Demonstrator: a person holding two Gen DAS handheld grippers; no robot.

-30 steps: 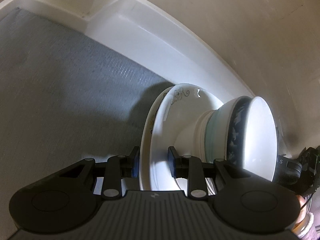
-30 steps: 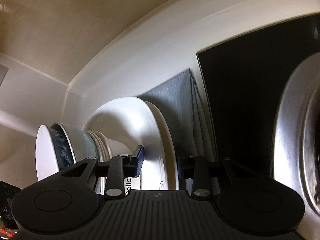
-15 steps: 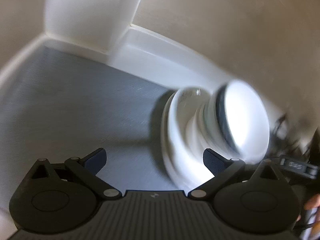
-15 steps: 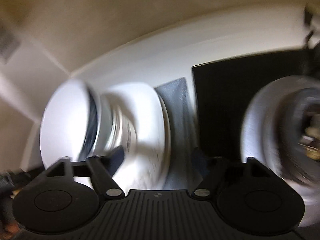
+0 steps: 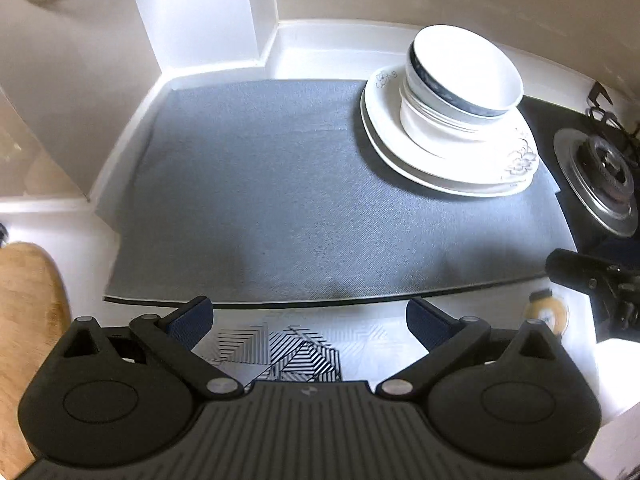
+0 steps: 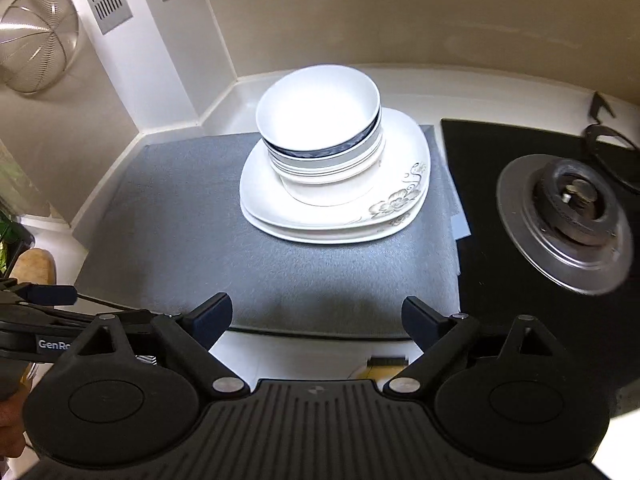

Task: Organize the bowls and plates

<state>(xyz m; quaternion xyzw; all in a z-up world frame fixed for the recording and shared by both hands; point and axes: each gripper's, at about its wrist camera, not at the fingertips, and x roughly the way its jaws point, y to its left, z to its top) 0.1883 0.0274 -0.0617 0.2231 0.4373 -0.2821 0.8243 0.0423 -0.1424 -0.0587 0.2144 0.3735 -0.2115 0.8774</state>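
Bowls (image 6: 318,128) sit nested on stacked plates (image 6: 336,204) mid-frame on the worktop (image 6: 168,216); both tongs, left (image 5: 308,318) and right (image 6: 318,316), just spread, empty; task looks done.

The left gripper (image 5: 308,316) has its jaws wide apart with nothing between them; they have just been opening. Far off to the right, a stack of bowls (image 5: 460,92) sits on white plates (image 5: 452,168), which rest on a grey mat (image 5: 280,200). A stove burner (image 5: 604,176) is further right.
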